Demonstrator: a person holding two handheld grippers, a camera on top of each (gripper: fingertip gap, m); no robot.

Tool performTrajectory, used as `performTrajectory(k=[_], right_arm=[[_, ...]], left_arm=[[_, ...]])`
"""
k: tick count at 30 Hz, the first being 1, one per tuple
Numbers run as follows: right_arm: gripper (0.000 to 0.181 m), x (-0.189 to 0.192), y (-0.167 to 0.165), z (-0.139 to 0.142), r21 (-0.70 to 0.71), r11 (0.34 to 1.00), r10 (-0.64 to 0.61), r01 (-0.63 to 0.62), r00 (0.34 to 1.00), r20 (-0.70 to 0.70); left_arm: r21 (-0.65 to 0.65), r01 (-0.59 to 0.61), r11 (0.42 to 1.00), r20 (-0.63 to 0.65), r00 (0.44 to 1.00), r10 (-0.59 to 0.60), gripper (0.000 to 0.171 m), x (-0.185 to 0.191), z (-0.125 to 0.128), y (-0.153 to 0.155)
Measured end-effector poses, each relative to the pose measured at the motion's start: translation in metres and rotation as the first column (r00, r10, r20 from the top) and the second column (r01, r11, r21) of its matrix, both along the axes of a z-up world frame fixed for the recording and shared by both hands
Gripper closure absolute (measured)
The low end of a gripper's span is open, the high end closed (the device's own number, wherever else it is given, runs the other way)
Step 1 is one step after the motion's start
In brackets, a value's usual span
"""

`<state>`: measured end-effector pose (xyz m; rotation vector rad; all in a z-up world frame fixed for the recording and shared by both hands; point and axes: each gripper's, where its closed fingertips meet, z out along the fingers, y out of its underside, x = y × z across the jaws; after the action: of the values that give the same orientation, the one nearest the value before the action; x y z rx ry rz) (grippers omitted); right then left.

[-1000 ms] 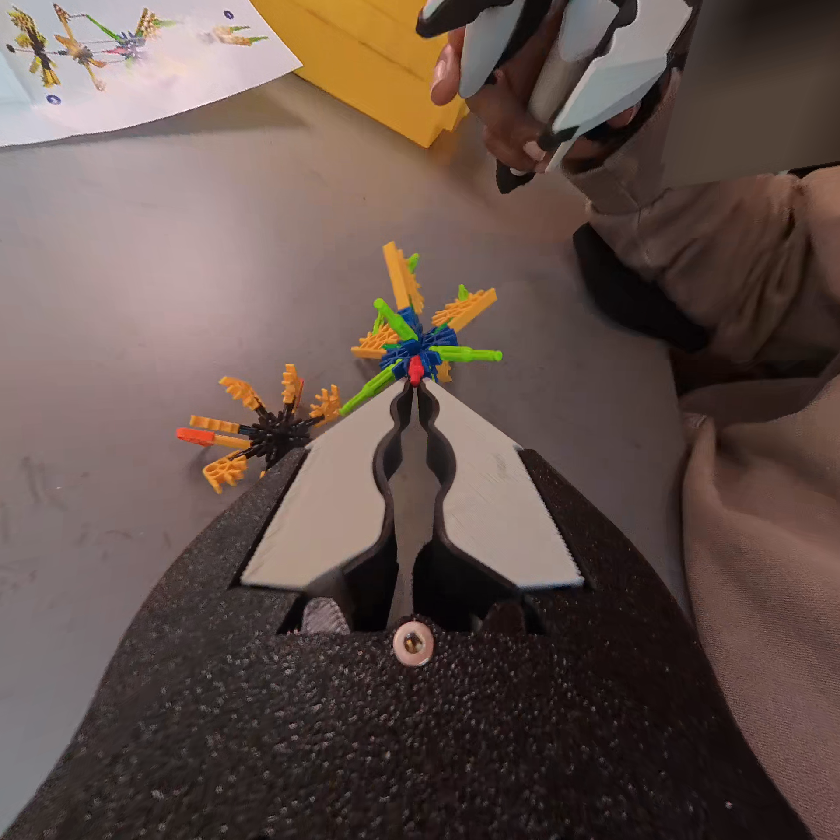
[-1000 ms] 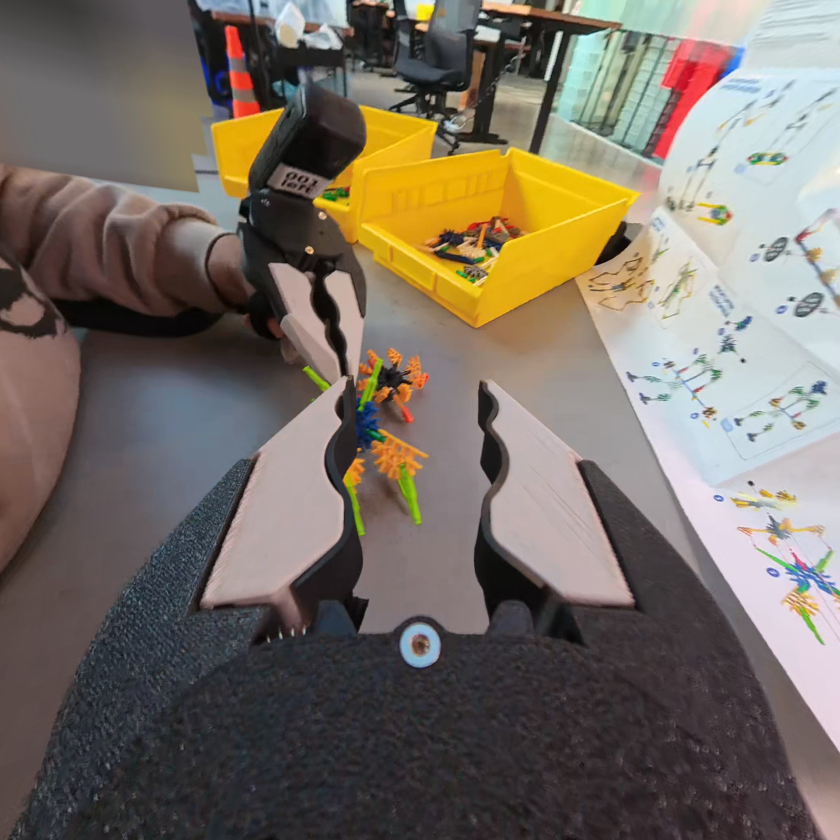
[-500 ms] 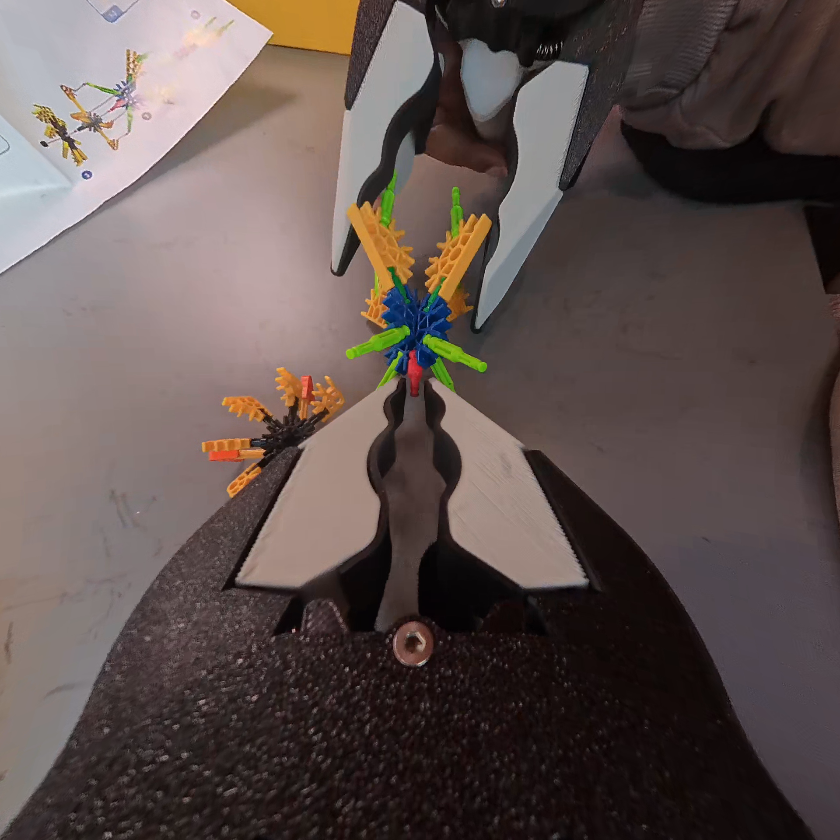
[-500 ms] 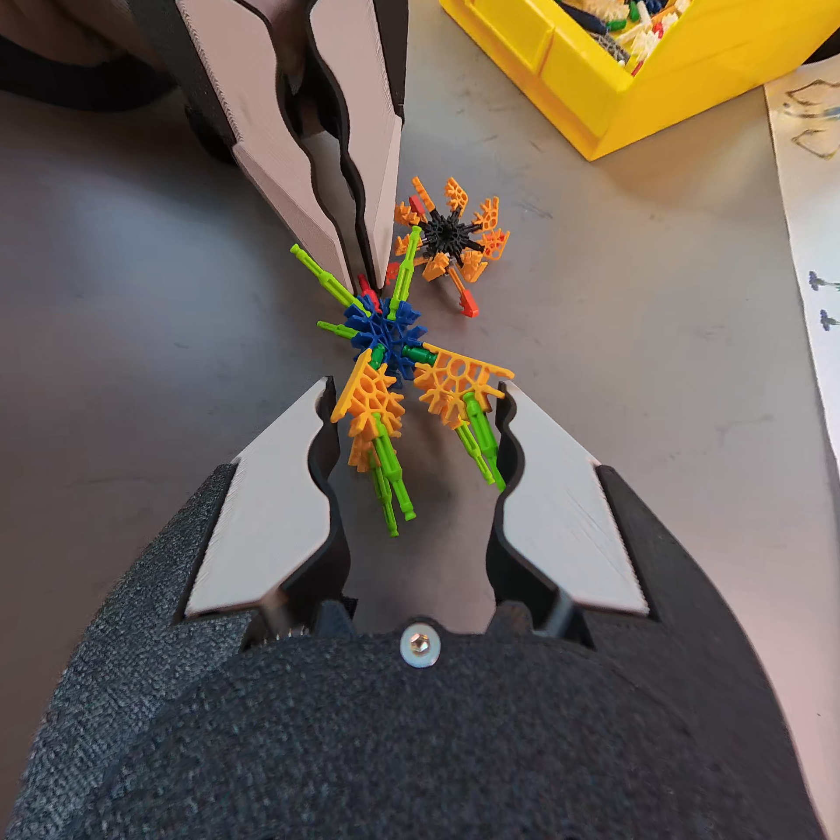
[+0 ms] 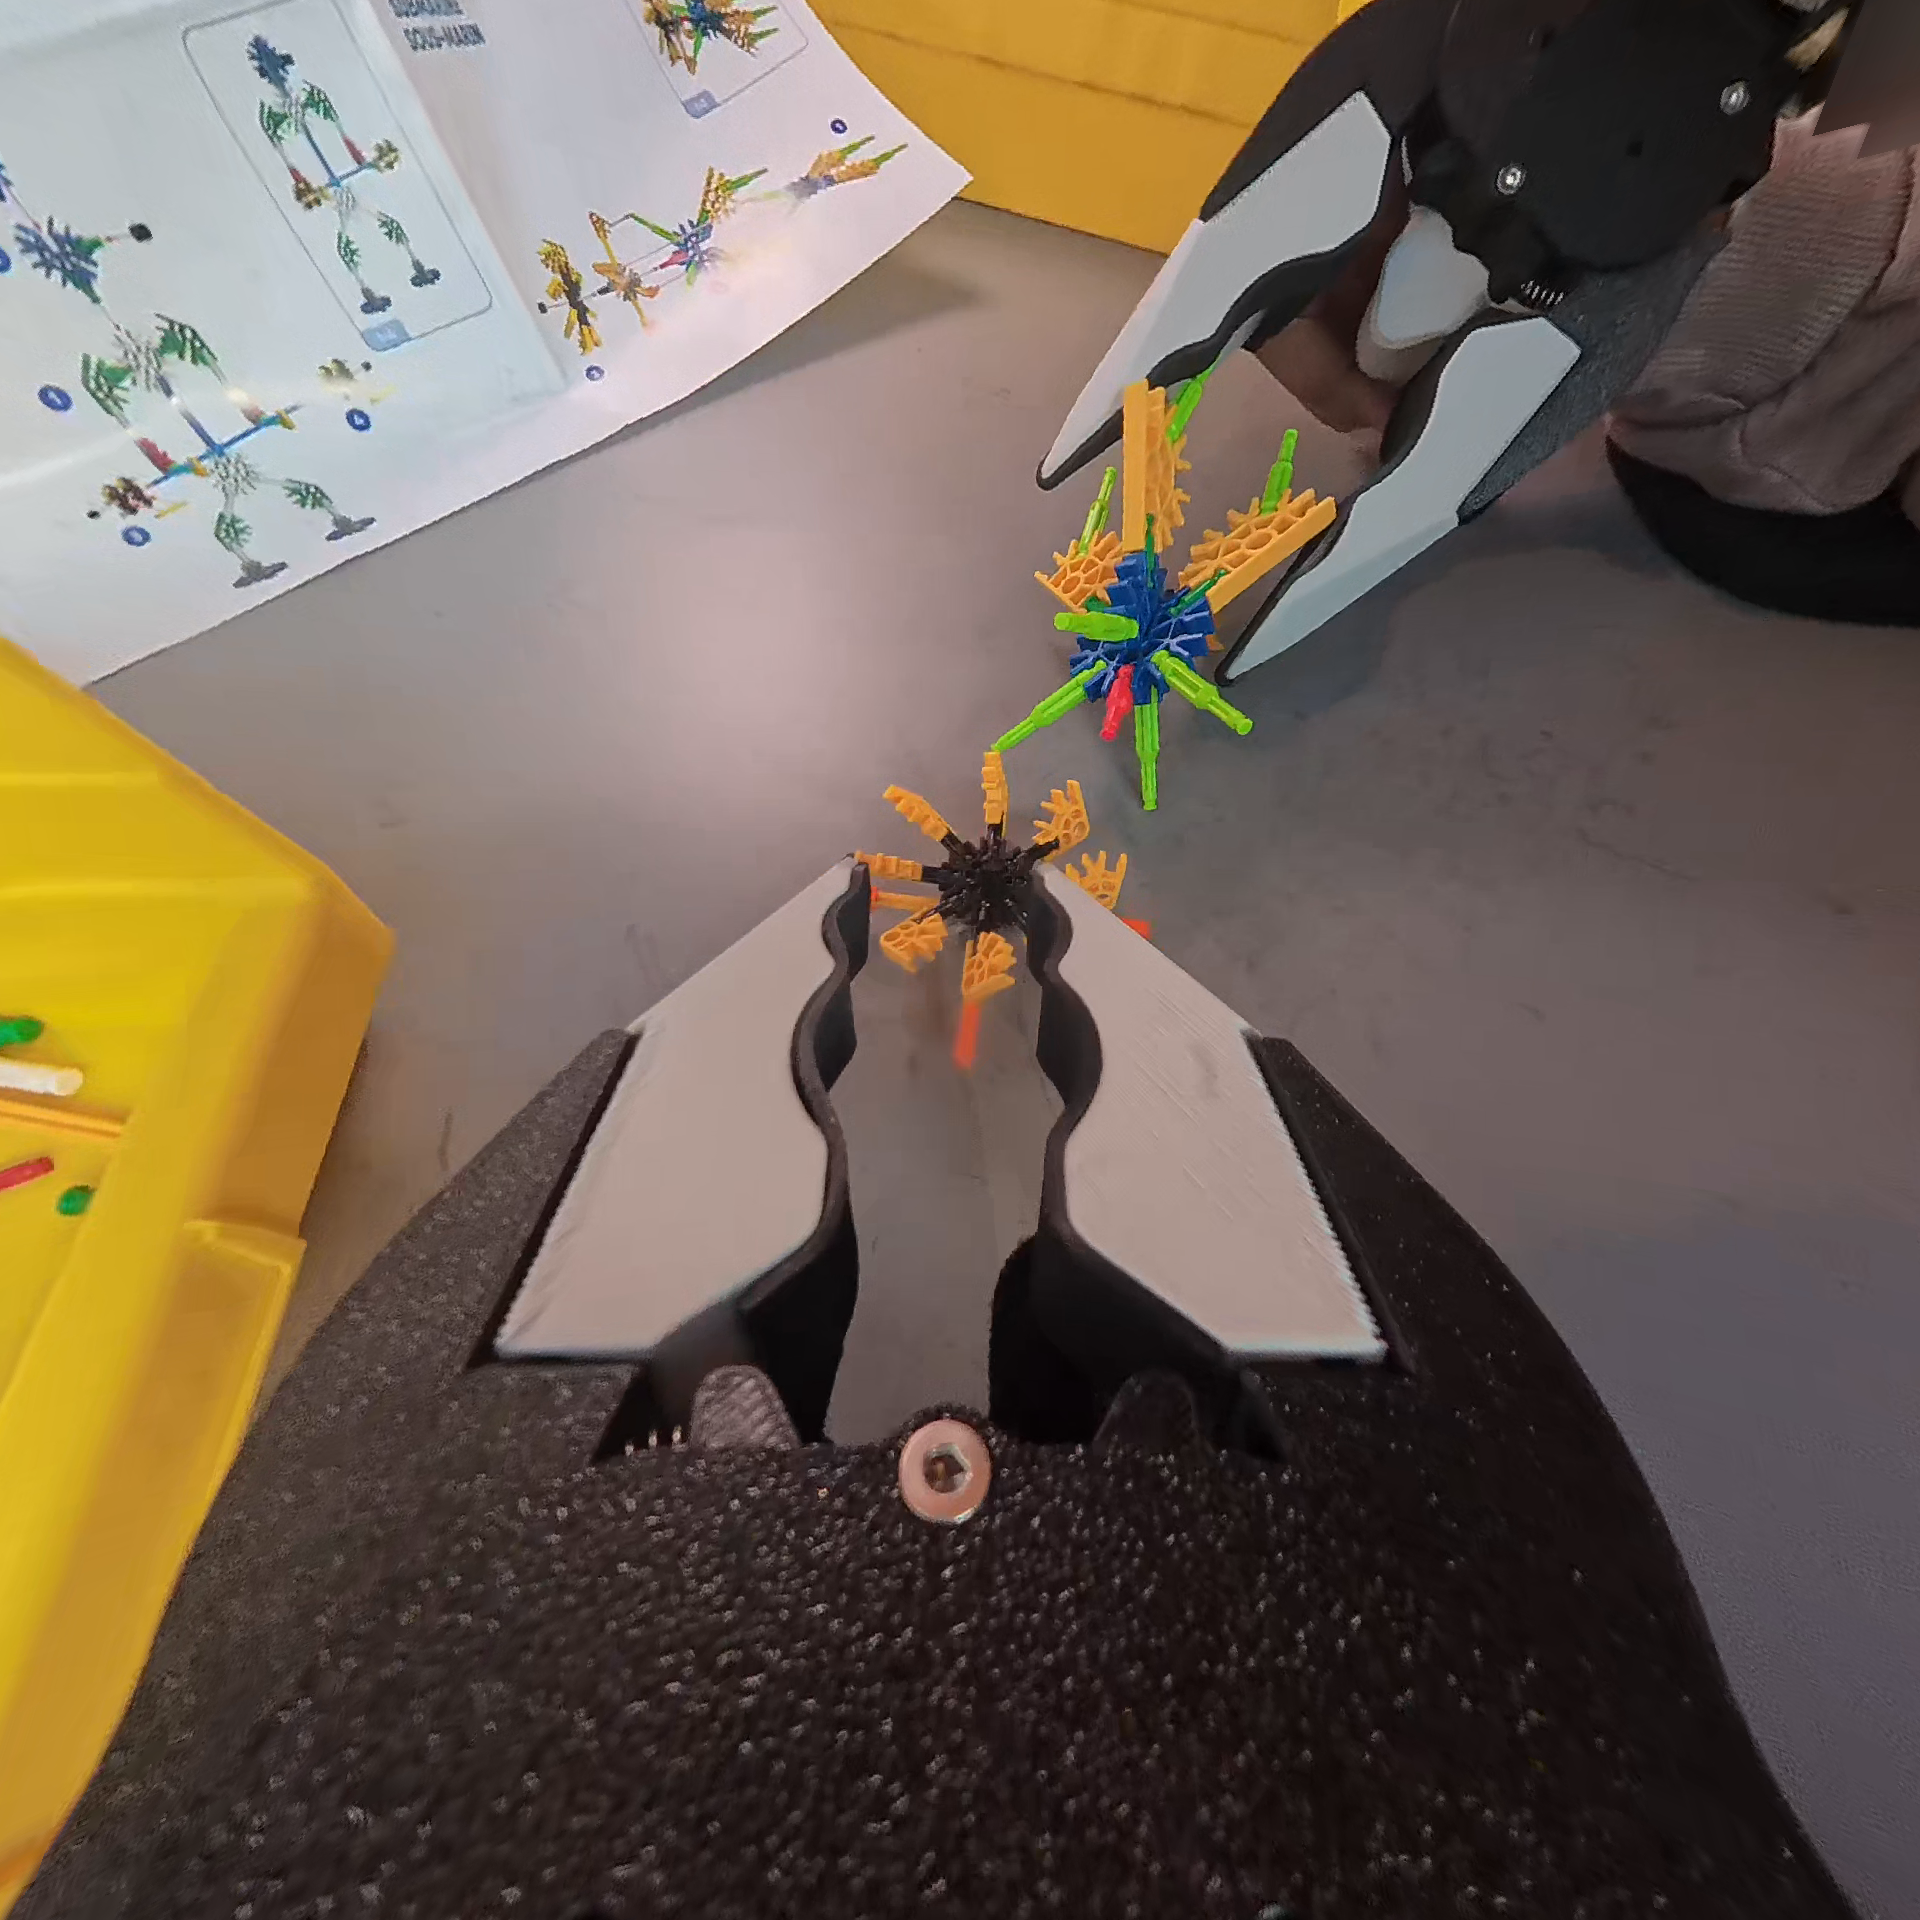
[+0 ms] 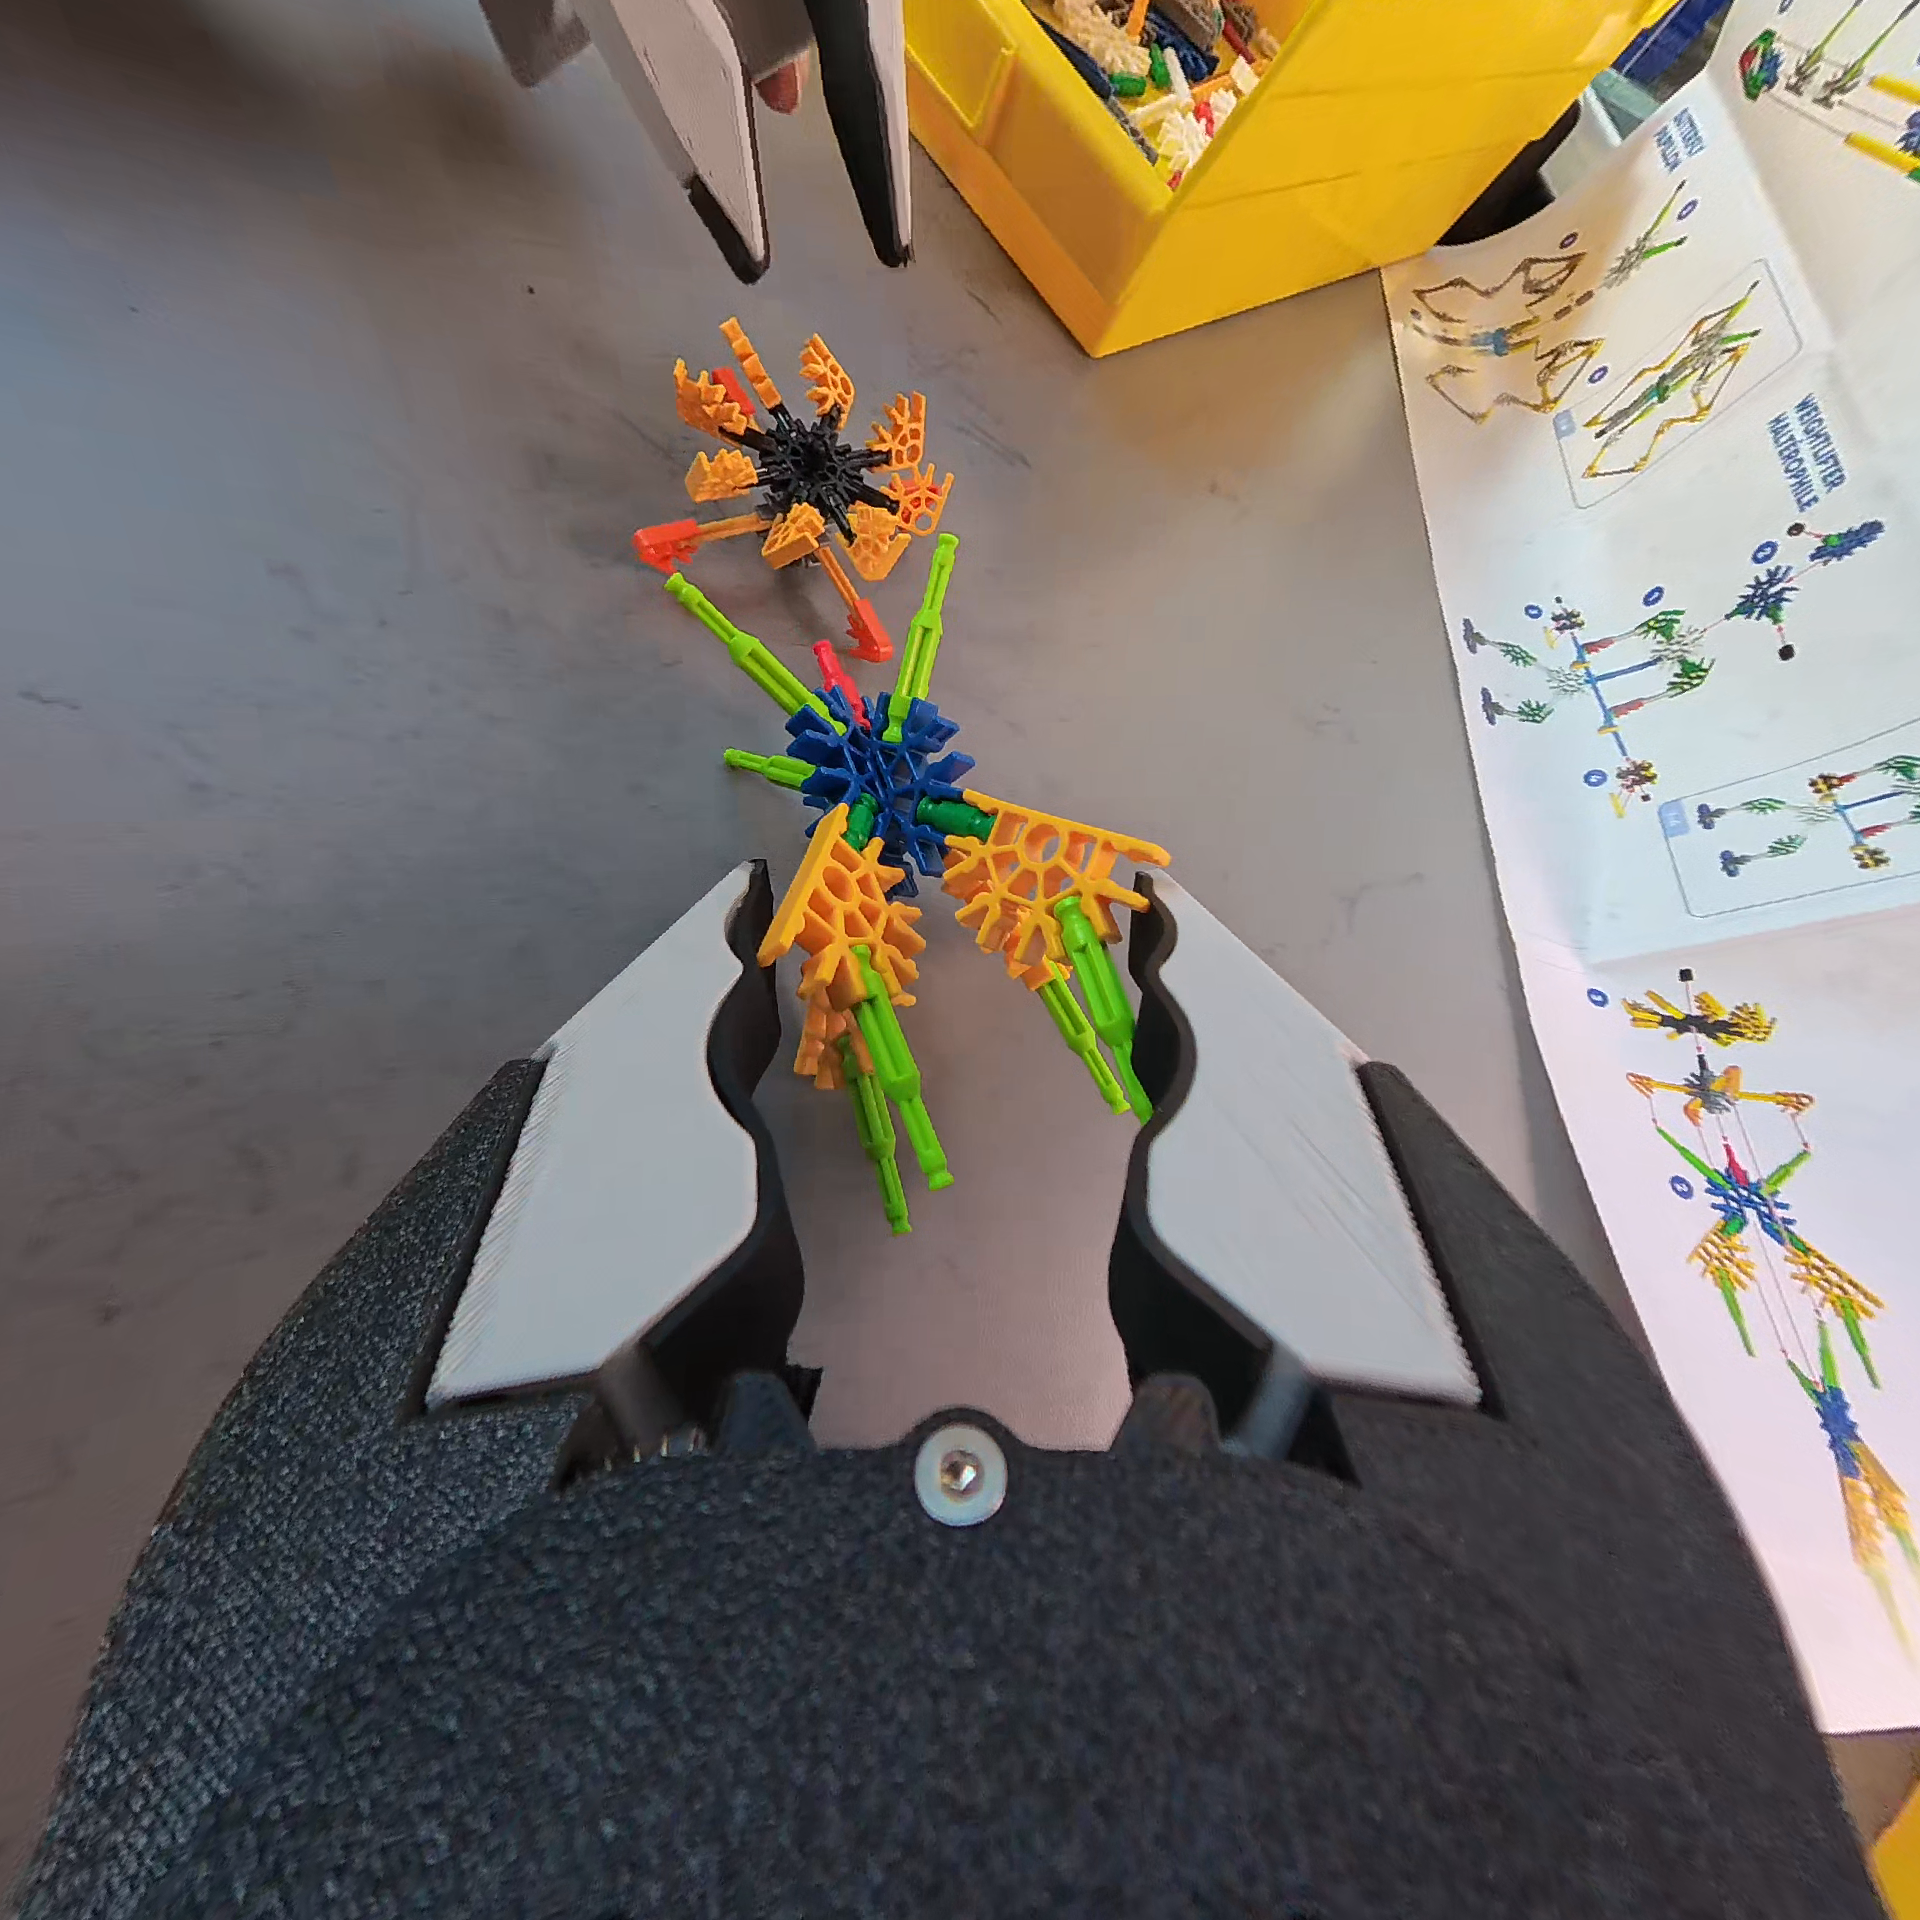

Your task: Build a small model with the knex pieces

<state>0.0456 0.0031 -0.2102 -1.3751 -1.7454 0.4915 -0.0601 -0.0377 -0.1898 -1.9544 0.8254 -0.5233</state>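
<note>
While lying on the grey table (image 6: 312,623), looks light, spiky, brittle: blue-hub toy (image 6: 883,774), best pinched at hub. Straddled by wide-spread right gripper (image 6: 948,873); left gripper (image 5: 948,868) part-spread around black-hub toy (image 5: 982,883).

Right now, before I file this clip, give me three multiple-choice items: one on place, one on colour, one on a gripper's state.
1. Where is the black-hub cluster?
A. on the table, beside the blue-hub model
B. lifted in a gripper's grip
C. on the printed sheet

2. The rods sticking out of the blue-hub model are mostly:
A. white
B. green
C. black

3. The left gripper is:
A. shut on a rod
B. shut on nothing
C. open

Answers: 1 A, it lies on bare tabletop in the right wrist view. 2 B, green rods fan out from the hub. 3 C, a clear gap shows between its fingers.
</note>
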Motion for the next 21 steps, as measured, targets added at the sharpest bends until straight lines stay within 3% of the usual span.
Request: performTrajectory(k=[3,9,15,17,19,21], right_arm=[[0.114,0.0,-0.003,0.0,0.013,1.0,0.008,-0.008,1.0,0.012],[0.114,0.0,-0.005,0.0,0.045,0.999,0.014,-0.015,1.0,0.026],[0.114,0.003,-0.009,0.0,0.033,0.999,0.019,-0.02,1.0,0.022],[0.115,0.003,-0.008,0.0,0.006,1.0,0.014,-0.014,1.0,0.008],[0.115,0.003,-0.009,0.001,-0.028,1.0,0.014,-0.014,1.0,-0.019],[0.116,0.0,-0.007,0.008,-0.081,0.997,-0.003,-0.004,0.997,-0.079]], left_arm=[[0.064,0.007,0.998,-0.098,0.995,0.0,0.158,0.01,-0.005,0.001],[-0.003,0.0,1.0,-0.164,0.986,-0.001,0.158,0.018,-0.022,0.007],[-0.03,0.004,1.0,-0.185,0.983,-0.01,0.166,0.018,-0.024,0.009],[-0.031,-0.003,1.0,-0.119,0.993,-0.001,0.167,0.019,-0.018,0.009],[-0.057,-0.003,0.998,0.069,0.998,0.007,0.167,0.022,-0.002,0.008],[-0.079,-0.004,0.997,0.304,0.952,0.028,0.167,0.019,0.023,0.009]])
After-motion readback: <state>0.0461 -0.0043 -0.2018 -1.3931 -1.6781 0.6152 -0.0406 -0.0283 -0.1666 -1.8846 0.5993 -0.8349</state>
